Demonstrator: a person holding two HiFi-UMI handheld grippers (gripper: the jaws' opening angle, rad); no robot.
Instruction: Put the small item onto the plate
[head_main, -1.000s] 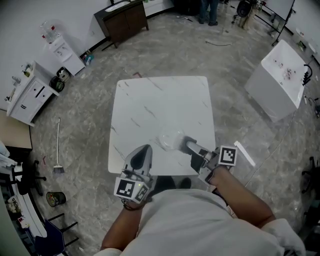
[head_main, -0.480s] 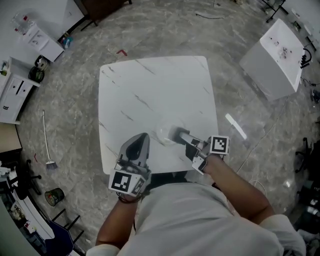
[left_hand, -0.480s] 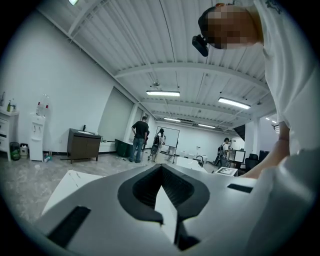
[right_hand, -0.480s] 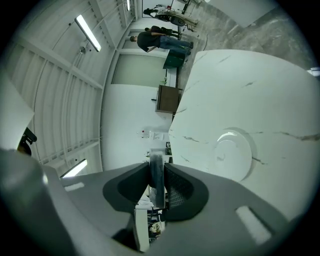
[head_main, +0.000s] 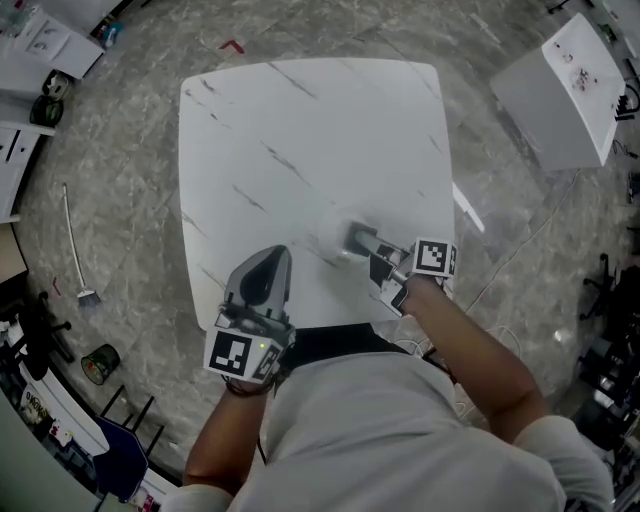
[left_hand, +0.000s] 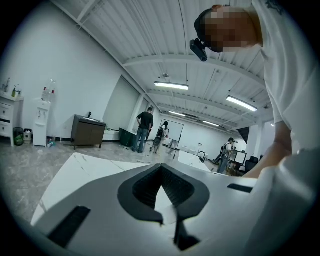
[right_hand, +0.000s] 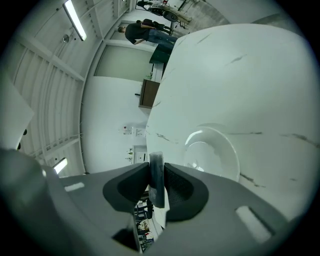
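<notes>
On the white marble table stands a white plate, faint in the head view. My right gripper hovers at the plate's near right rim. In the right gripper view it is shut on a small flat grey item, held upright between the pads. My left gripper hangs over the table's near edge, left of the plate. Its jaws meet at the tips with nothing between them.
A white box-like unit stands on the floor at the far right. A broom and a small bucket lie at the left. Far off, people stand near a dark cabinet.
Both grippers have come down toward the table near its front edge. The right one still holds the grey item and stays by the plate. The head view has shifted closer over the table.
</notes>
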